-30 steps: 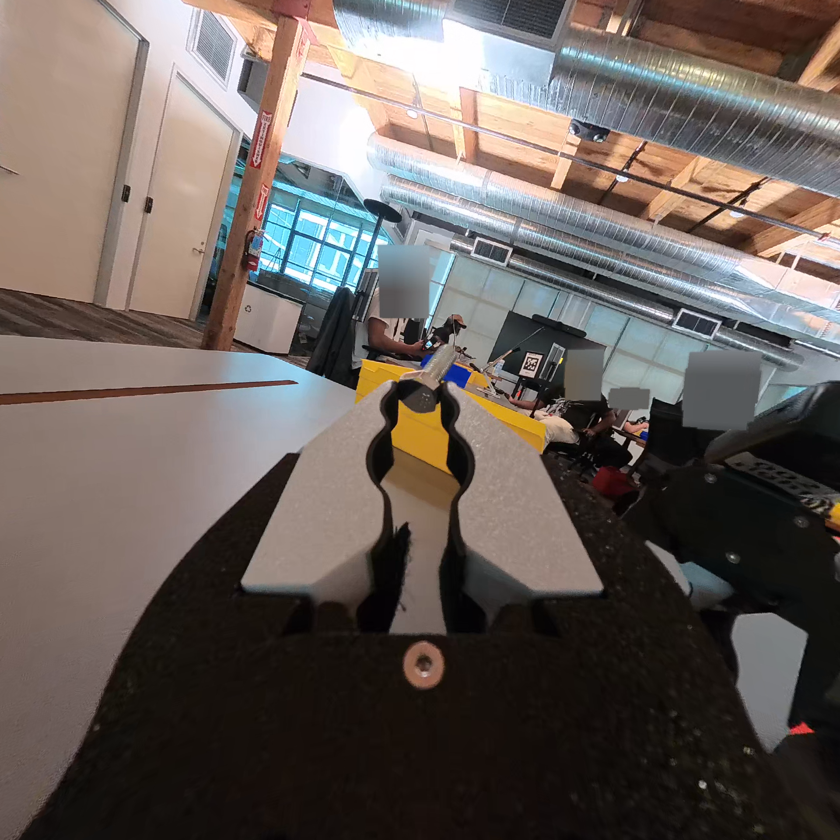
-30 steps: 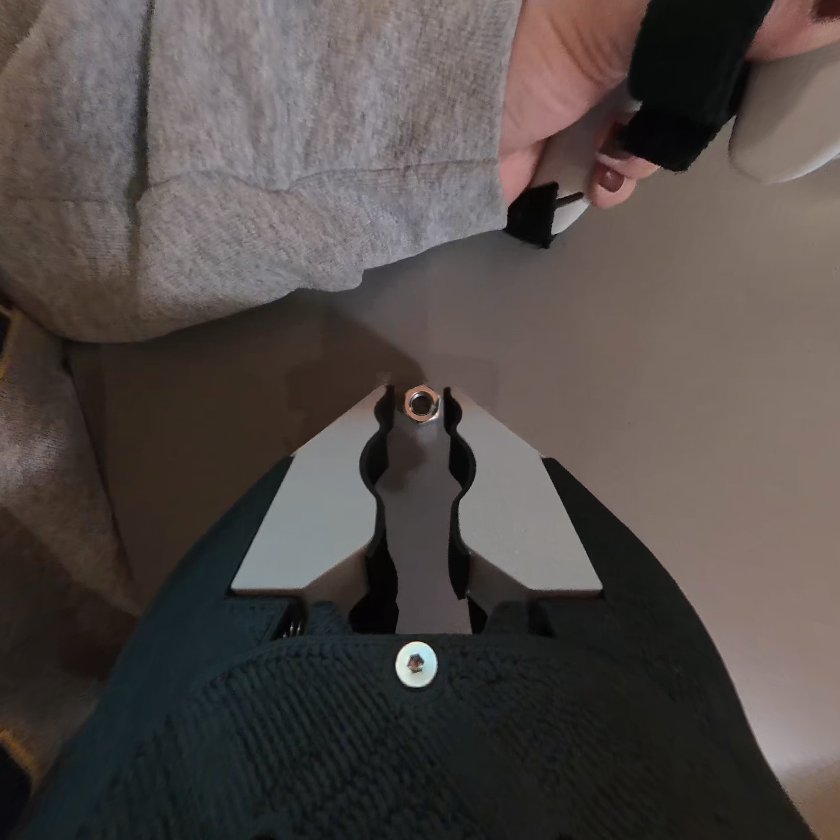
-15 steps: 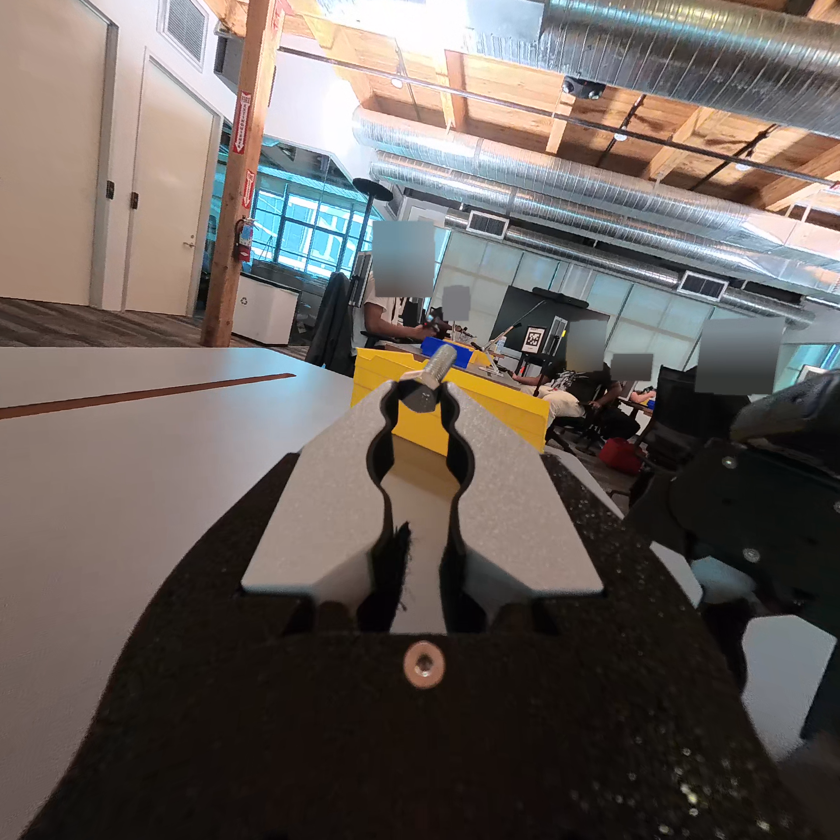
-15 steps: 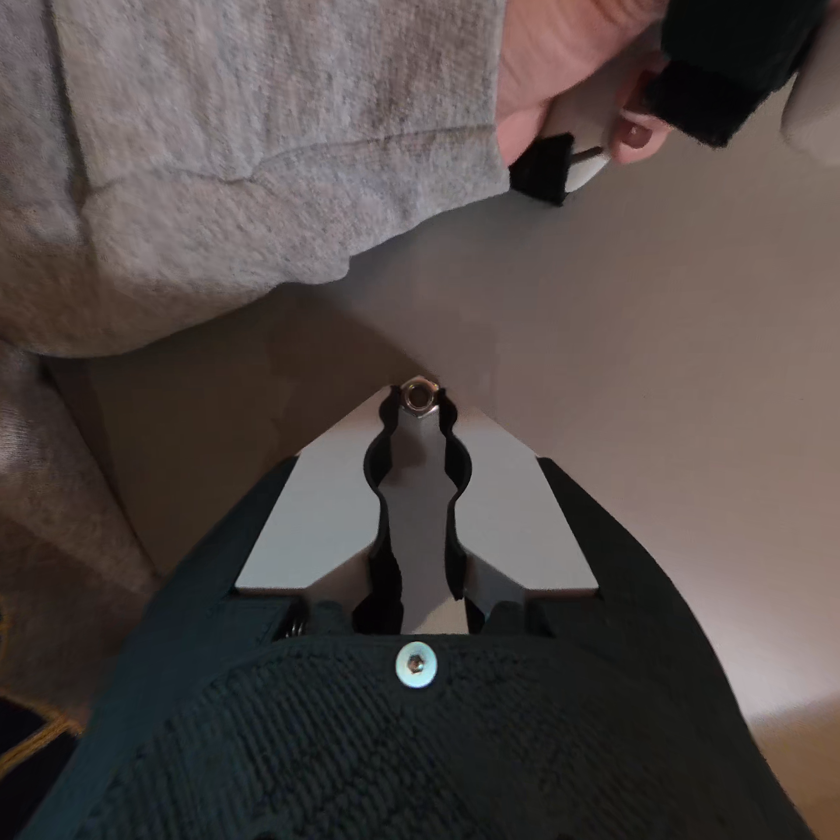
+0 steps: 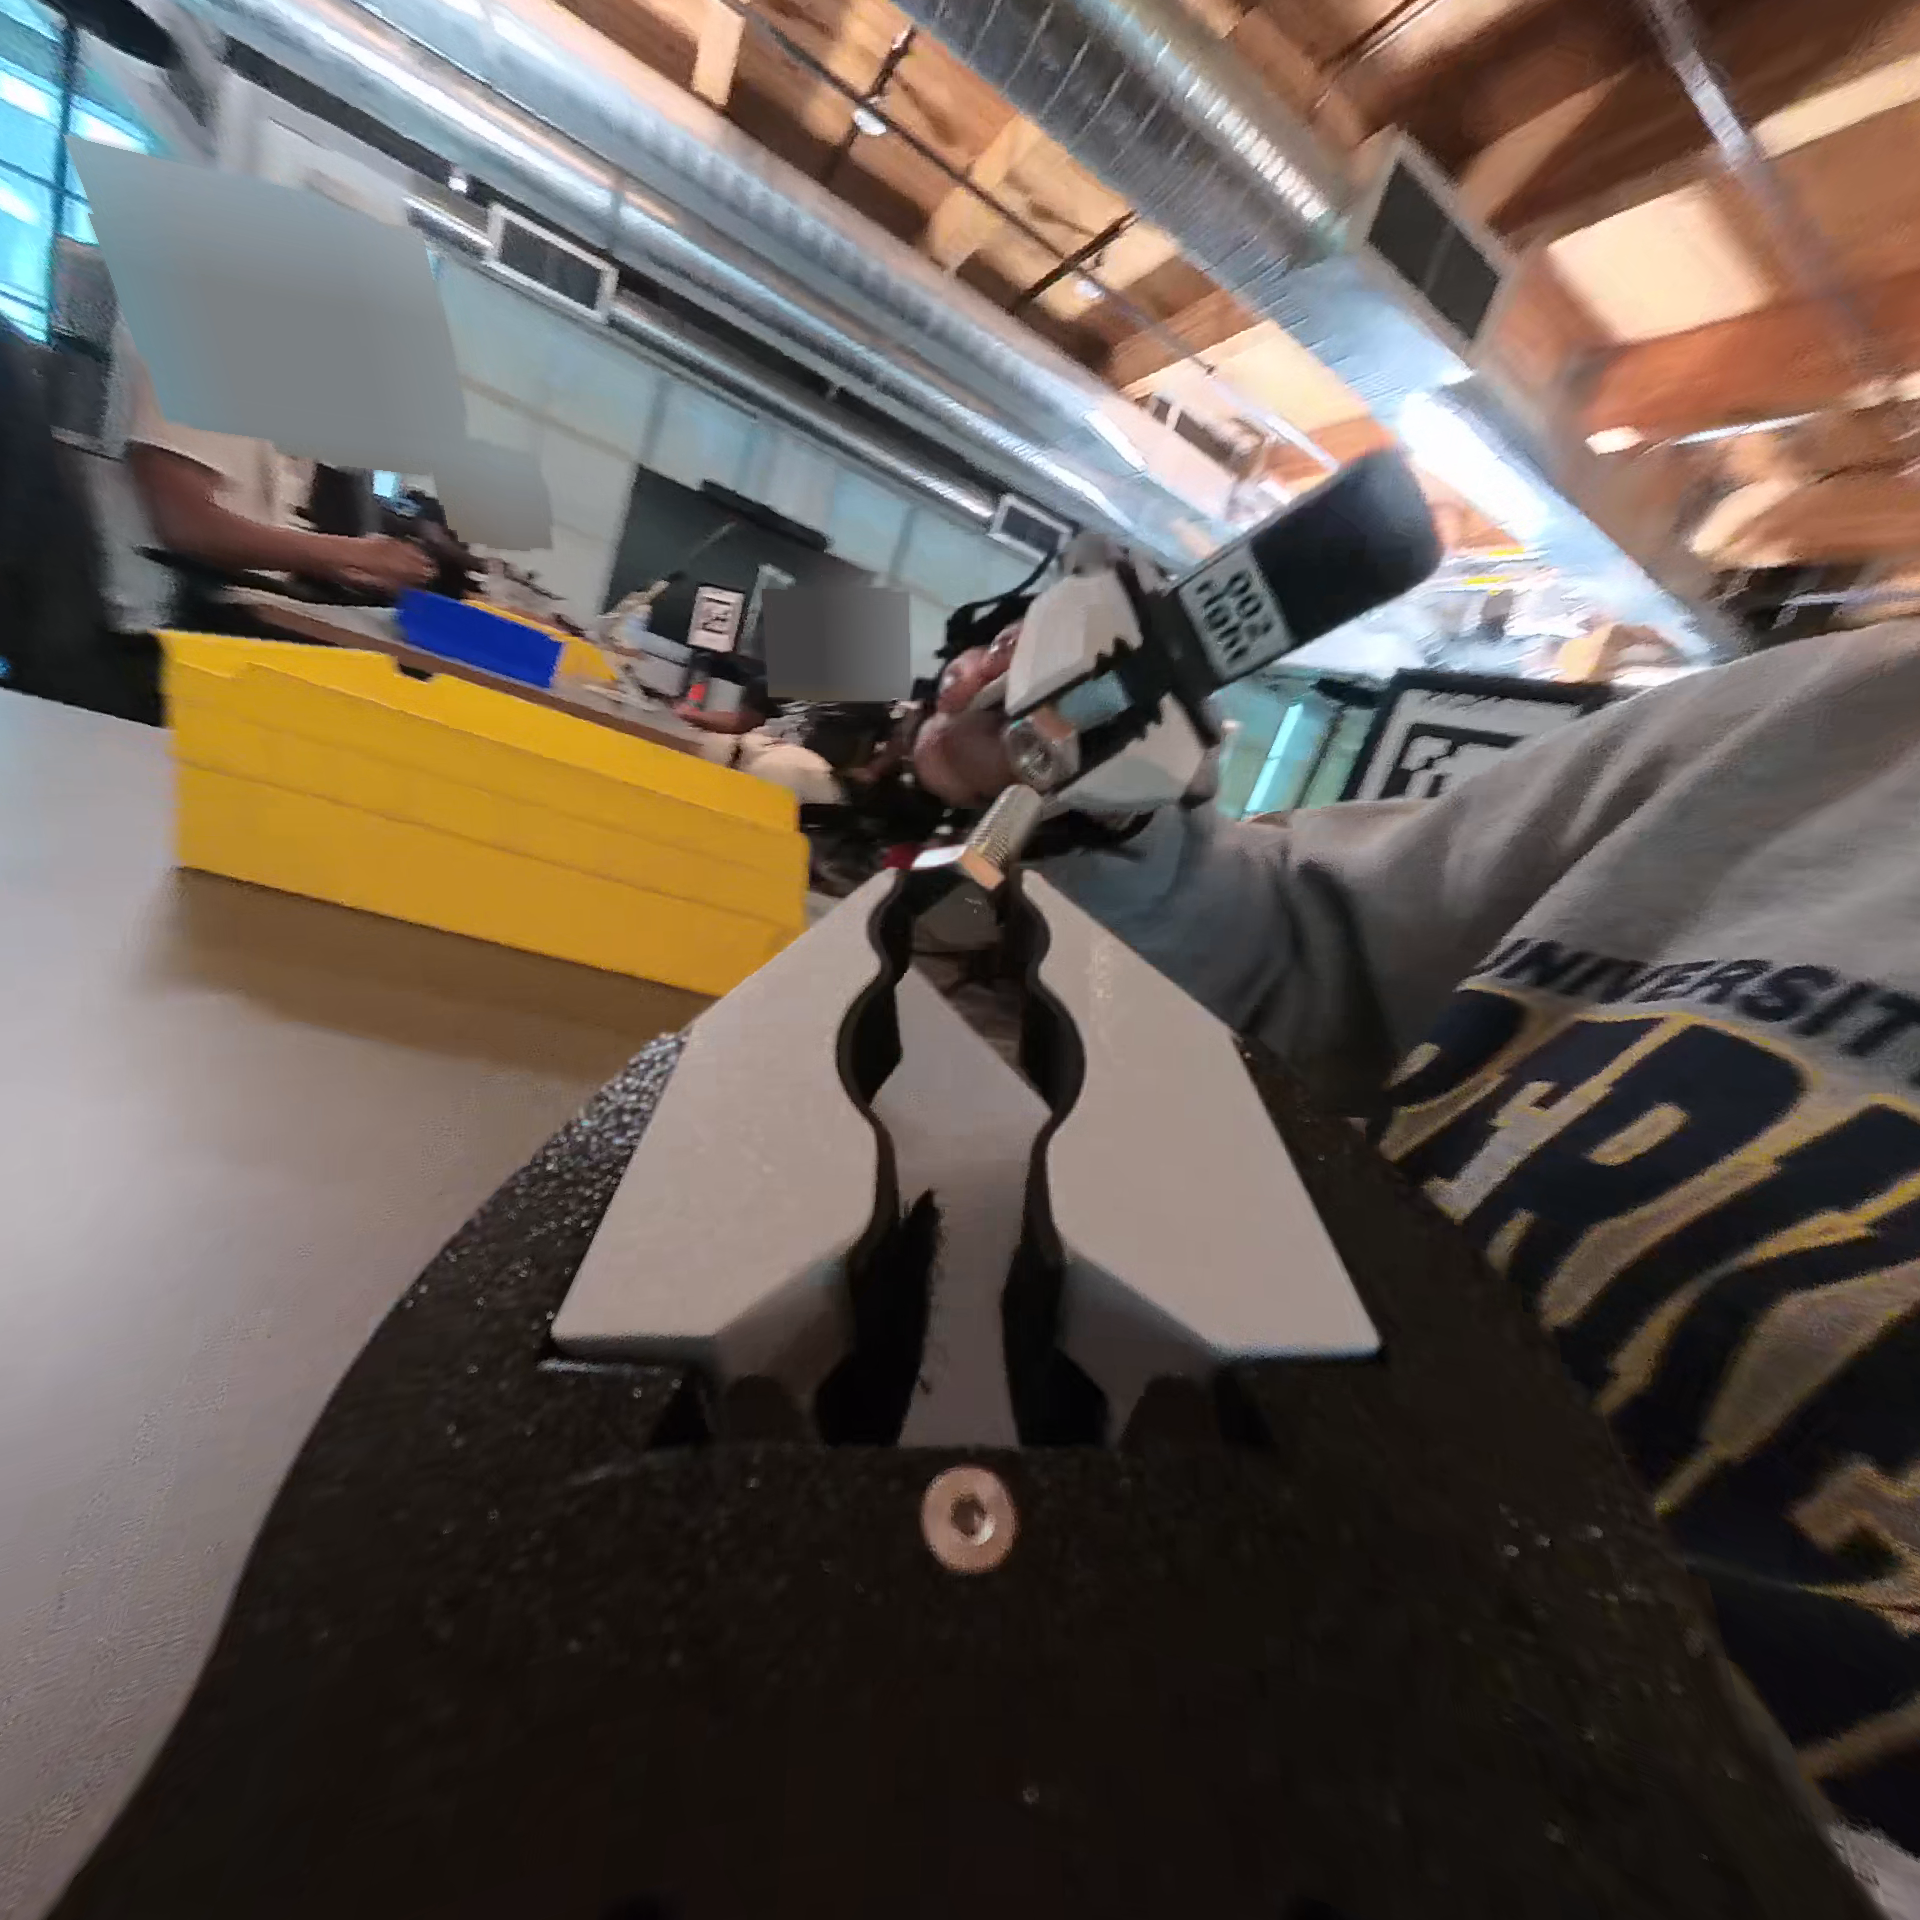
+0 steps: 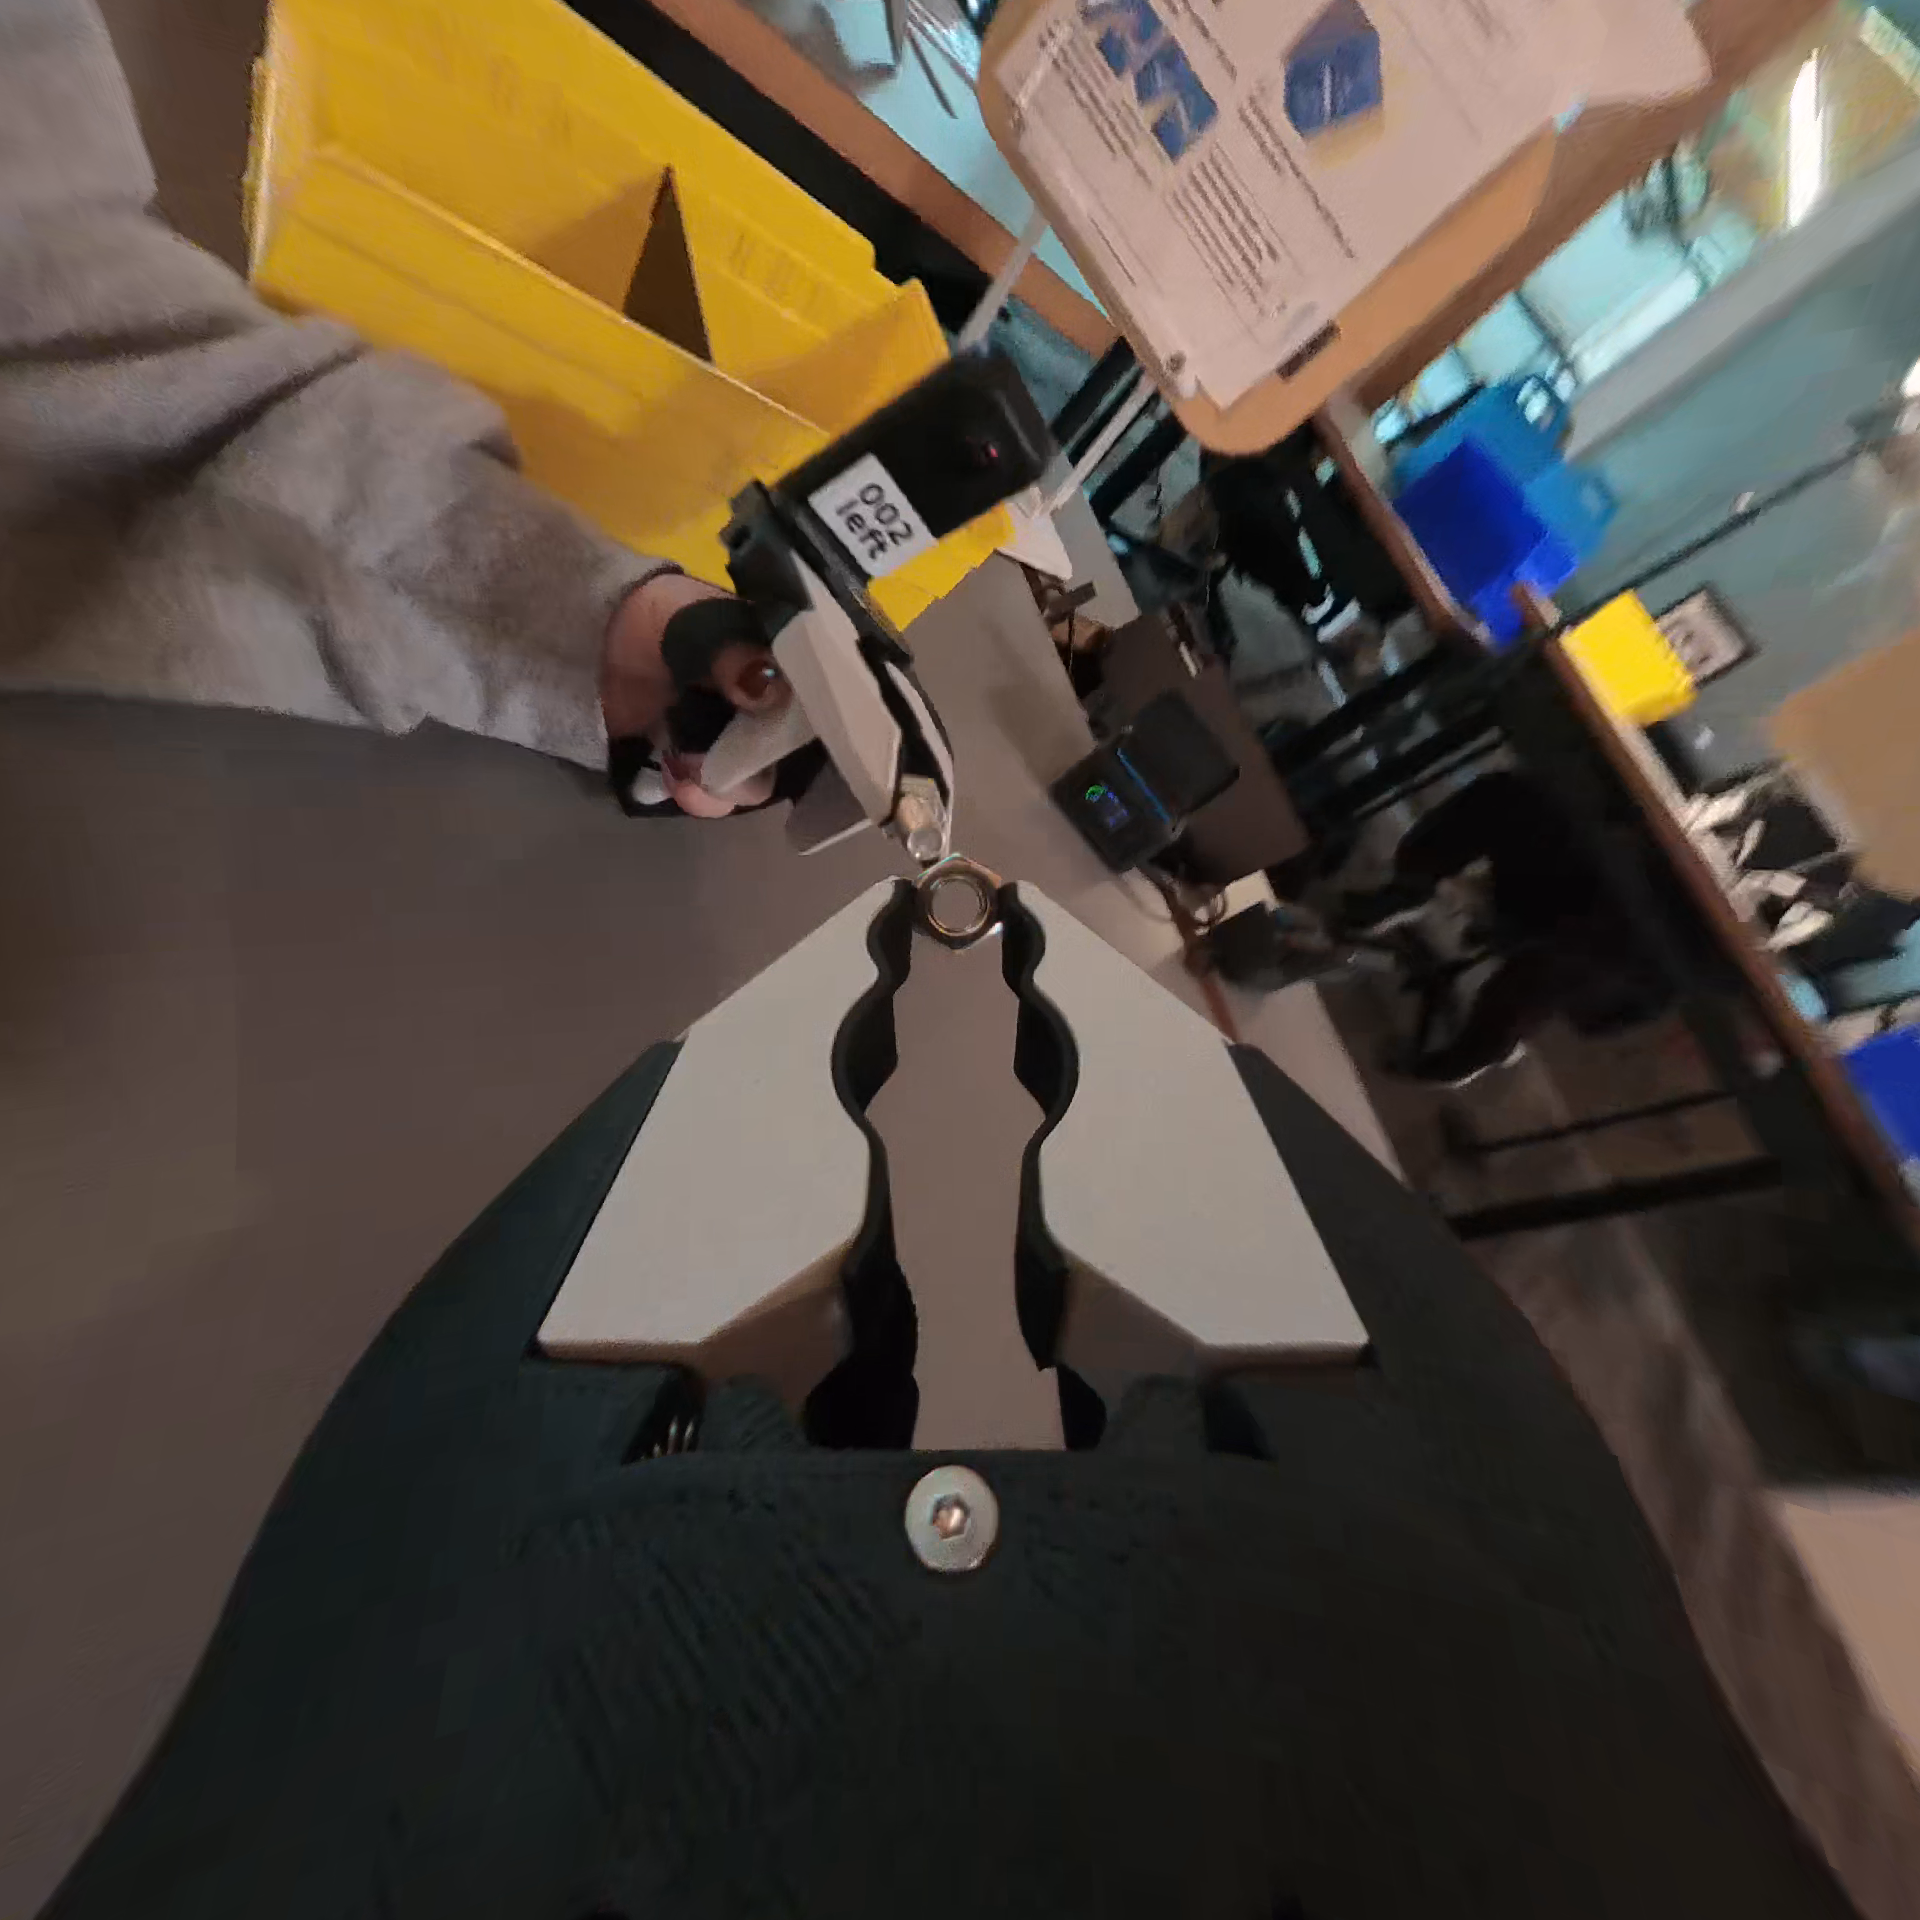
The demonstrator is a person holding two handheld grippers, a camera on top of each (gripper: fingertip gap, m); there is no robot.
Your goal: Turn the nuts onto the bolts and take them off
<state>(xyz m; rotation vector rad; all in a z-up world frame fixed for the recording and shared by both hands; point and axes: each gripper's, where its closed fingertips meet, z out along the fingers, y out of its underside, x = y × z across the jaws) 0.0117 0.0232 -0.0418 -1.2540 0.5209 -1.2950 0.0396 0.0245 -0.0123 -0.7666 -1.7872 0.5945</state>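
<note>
My left gripper [image 5: 958, 883] is shut on the hex head of a silver bolt [image 5: 1000, 831], whose threaded shaft points up and to the right. My right gripper [image 6: 956, 902] is shut on a silver hex nut [image 6: 958, 906], its hole facing the camera. The two grippers face each other in the air above the table. In the right wrist view the bolt's tip [image 6: 925, 826] meets the nut's upper edge. In the left wrist view the right gripper [image 5: 1049, 743] holds the nut [image 5: 1034, 753] at the end of the shaft. I cannot tell whether the threads are engaged.
Stacked yellow bins [image 5: 468, 810] stand on the grey table [image 5: 208, 1143] behind the grippers; they also show in the right wrist view [image 6: 582, 270]. The person's grey sweatshirt [image 5: 1662, 935] fills the right side. A sleeve [image 6: 260, 520] and hand [image 6: 675, 707] hold the left gripper. Some 5 cm of space lies between my two pairs of fingers.
Both grippers have swung up from the table and turned toward each other. The bolt and the nut, apart before, now meet tip to hole. Both grips are unchanged.
</note>
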